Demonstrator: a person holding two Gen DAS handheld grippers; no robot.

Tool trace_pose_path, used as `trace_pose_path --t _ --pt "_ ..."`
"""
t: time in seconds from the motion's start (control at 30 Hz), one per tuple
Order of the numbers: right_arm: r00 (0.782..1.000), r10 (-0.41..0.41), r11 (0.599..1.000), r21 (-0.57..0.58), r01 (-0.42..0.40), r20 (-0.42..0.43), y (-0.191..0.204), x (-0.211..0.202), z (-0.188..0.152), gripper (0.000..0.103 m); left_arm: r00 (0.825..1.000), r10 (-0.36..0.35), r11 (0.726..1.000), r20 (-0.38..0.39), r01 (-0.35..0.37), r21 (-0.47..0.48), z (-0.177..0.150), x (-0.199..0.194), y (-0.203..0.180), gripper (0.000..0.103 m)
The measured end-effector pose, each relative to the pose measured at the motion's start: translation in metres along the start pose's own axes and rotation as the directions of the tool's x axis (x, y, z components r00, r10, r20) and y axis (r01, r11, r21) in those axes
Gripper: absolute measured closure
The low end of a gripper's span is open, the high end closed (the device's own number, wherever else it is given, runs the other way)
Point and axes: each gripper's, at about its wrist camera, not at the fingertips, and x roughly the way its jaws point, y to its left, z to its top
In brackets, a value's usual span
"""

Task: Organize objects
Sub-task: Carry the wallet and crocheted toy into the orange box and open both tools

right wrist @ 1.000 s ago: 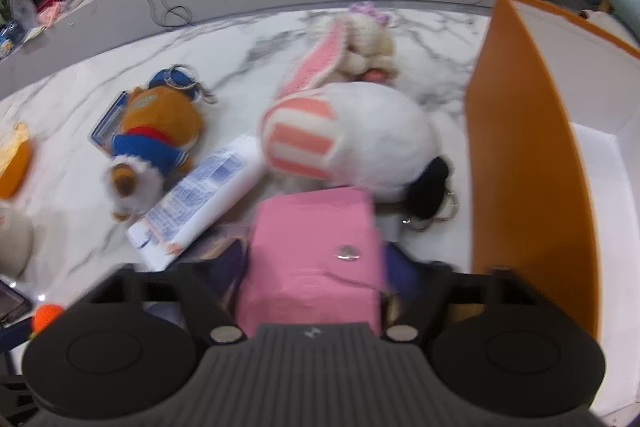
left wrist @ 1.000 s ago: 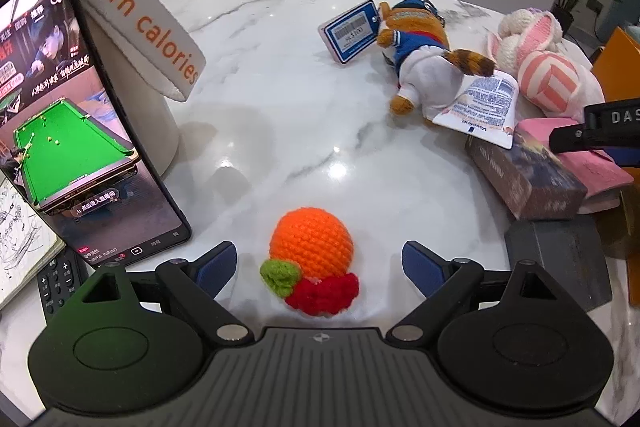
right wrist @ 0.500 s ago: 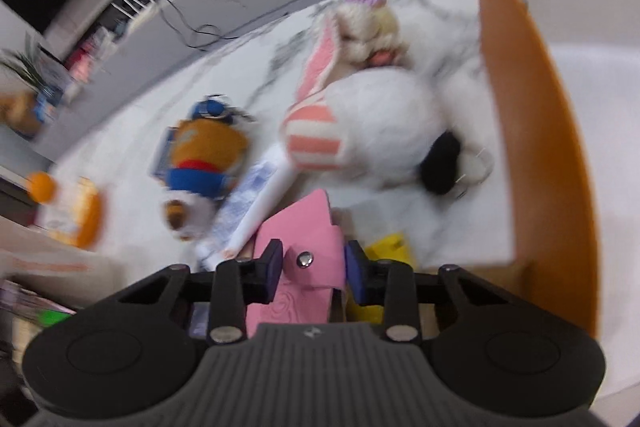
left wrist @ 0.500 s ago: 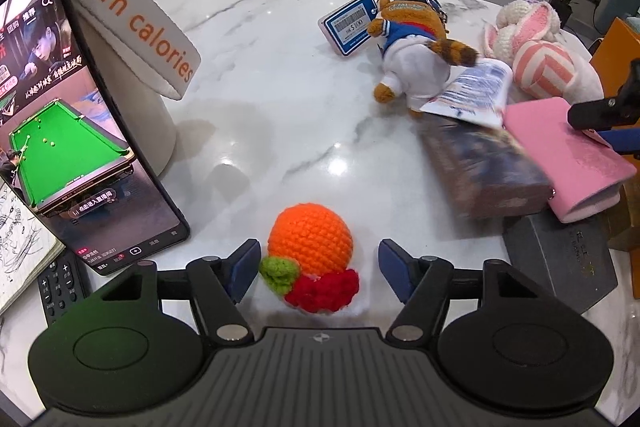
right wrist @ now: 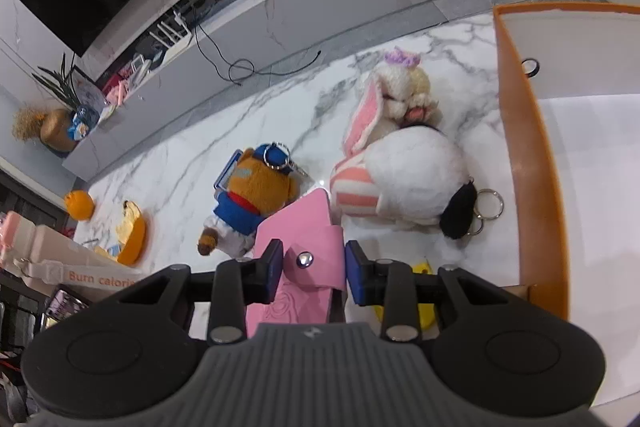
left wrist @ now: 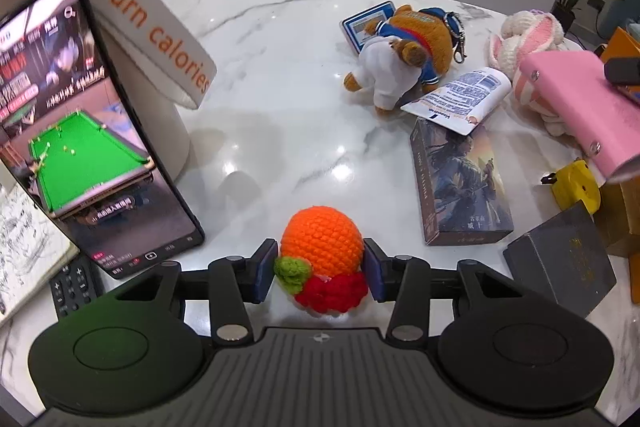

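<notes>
A crocheted orange fruit toy (left wrist: 322, 241) with a green and red tuft sits on the marble table (left wrist: 280, 75), close in front of the left wrist camera. My left gripper (left wrist: 321, 267) is shut on it, one pad pressing each side. In the right wrist view my right gripper (right wrist: 314, 267) is shut on a pink snap wallet (right wrist: 304, 239). The wallet is held clear of the table and tilted. The left wrist view also shows the pink wallet (left wrist: 580, 107) raised at the far right.
A phone (left wrist: 80, 131) leans on a white "Burn calories" bottle (left wrist: 152, 35) at the left. A bear plush (left wrist: 408, 55), a tube (left wrist: 460, 99), a book box (left wrist: 460, 183), a grey box (left wrist: 560, 259) and a bunny plush (right wrist: 400, 99) lie around. An orange-walled box (right wrist: 532, 167) stands right.
The left jaws closed from wide open onto the crocheted orange. The right jaws closed on the pink wallet, then rose and tilted with it, uncovering the book box.
</notes>
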Motion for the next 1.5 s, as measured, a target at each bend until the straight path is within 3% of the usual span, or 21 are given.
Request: trace_pose_path --t 0.33,0.57,0.83,0.97,1.13,1.37,1.5 --pt "0.997 0.019 1.0 0.023 -0.021 0.073 -0.015 -0.033 0.012 0.067 0.998 -0.045 0.999 0.052 0.045 -0.011 0.015 -0.026 -0.007 0.051" --pt "0.99 0.012 0.998 0.053 -0.02 0.138 -0.04 -0.068 0.025 0.067 0.984 -0.108 0.994 0.14 0.103 0.047 0.039 -0.052 -0.045 0.051" --pt "0.979 -0.025 0.995 0.103 0.005 0.202 -0.078 -0.1 0.031 0.067 0.969 -0.186 0.98 0.165 0.17 0.104 0.054 -0.064 -0.091 0.051" --pt "0.973 -0.041 0.992 0.125 0.012 0.228 -0.092 -0.114 0.031 0.067 0.956 -0.23 0.968 0.184 0.206 0.143 0.061 -0.073 -0.116 0.051" --pt "0.961 -0.092 0.988 0.144 0.055 0.262 -0.113 -0.131 0.029 0.067 0.935 -0.321 0.936 0.15 0.289 0.203 0.059 -0.081 -0.142 0.051" --pt "0.951 -0.158 0.981 0.153 0.121 0.265 -0.146 -0.146 0.023 0.067 0.927 -0.346 0.902 0.147 0.286 0.323 0.047 -0.099 -0.196 0.051" --pt "0.955 -0.171 0.979 0.155 0.136 0.243 -0.163 -0.146 0.018 0.067 0.916 -0.38 0.886 0.126 0.322 0.334 0.039 -0.105 -0.229 0.051"
